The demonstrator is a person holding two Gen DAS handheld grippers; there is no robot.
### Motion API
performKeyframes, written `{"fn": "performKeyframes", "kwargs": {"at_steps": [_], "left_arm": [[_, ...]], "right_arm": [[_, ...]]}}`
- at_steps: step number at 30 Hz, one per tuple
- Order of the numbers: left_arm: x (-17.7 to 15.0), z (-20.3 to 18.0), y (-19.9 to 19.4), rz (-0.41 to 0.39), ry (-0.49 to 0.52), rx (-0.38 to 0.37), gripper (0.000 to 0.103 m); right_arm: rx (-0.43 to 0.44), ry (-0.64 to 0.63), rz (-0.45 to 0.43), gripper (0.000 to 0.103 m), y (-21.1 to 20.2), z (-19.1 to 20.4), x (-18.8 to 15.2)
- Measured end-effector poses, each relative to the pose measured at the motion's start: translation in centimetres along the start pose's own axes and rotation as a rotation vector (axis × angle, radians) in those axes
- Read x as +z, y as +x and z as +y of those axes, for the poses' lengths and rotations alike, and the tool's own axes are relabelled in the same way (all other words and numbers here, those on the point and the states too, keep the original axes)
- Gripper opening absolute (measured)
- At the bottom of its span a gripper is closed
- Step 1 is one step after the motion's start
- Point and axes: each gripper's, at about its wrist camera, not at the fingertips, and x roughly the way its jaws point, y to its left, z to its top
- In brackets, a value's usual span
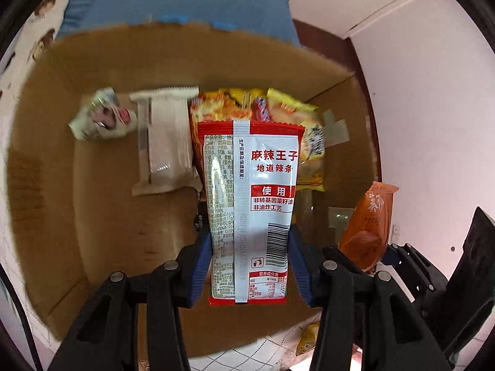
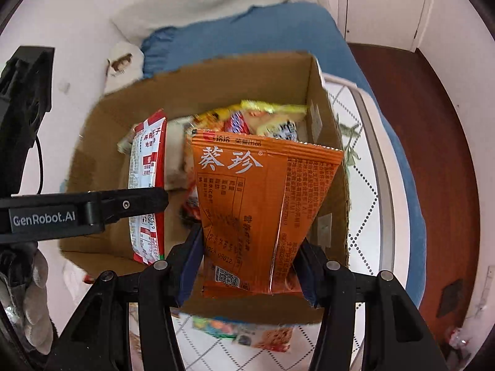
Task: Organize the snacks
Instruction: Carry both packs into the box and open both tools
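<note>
My left gripper (image 1: 249,266) is shut on a red and white spicy-strip packet (image 1: 250,204), held upright over the open cardboard box (image 1: 46,160). The same packet shows in the right wrist view (image 2: 147,185). My right gripper (image 2: 249,266) is shut on an orange sunflower-seed packet (image 2: 256,210), held above the box's (image 2: 102,130) near right part; that packet also shows in the left wrist view (image 1: 369,225). Inside the box lie a white packet (image 1: 167,142), a small crumpled white packet (image 1: 102,114) and yellow and orange snack bags (image 1: 294,114).
The box stands on a white patterned tabletop (image 2: 362,204). A colourful snack packet (image 2: 247,334) lies on the table in front of the box. A blue cushion (image 2: 263,31) sits behind the box. A dark wooden floor (image 2: 433,154) lies to the right.
</note>
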Motion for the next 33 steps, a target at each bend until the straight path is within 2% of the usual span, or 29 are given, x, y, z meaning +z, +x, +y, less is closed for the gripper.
{"fn": "performKeyframes", "kwargs": {"at_steps": [3, 5, 6, 7, 9, 11, 16, 27, 33], "left_arm": [[0.2, 0.5, 1.6, 0.046, -0.018, -0.015, 0.047], [0.1, 0.7, 2.4, 0.073, -0.033, -0.016, 0.048], [0.3, 0.7, 2.6, 0.072, -0.032, -0.016, 0.054], [0.5, 0.7, 2.6, 0.061, -0.037, -0.013, 0.059], [0.3, 0.9, 2.5, 0.040, -0.035, -0.007, 0.081], [0.3, 1.0, 2.2, 0.020, -0.032, 0.005, 0.088], [-0.2, 0.8, 0.7, -0.028, -0.017, 0.047, 0.089], [-4.9, -0.1, -4.7, -0.294, 0.071, 0.230, 0.089], [-8.0, -0.4, -7.1, -0.406, 0.096, 0.276, 0.089]], "right_arm": [[0.008, 0.008, 0.052, 0.059, 1.3, -0.3, 0.0], [0.014, 0.013, 0.087, 0.077, 2.0, -0.4, 0.1], [0.018, 0.009, 0.103, 0.095, 2.2, -0.4, 0.2], [0.025, 0.010, 0.113, 0.095, 2.4, -0.3, 0.3], [0.001, 0.005, 0.123, 0.095, 2.4, -0.1, 0.4], [-0.006, 0.000, 0.124, 0.096, 2.4, 0.0, 0.3], [-0.028, 0.003, 0.101, 0.096, 1.3, 0.3, -0.4], [-0.064, 0.016, -0.032, 0.096, -2.6, 0.4, -3.1], [-0.071, 0.007, -0.112, 0.096, -5.4, 0.7, -4.9]]}}
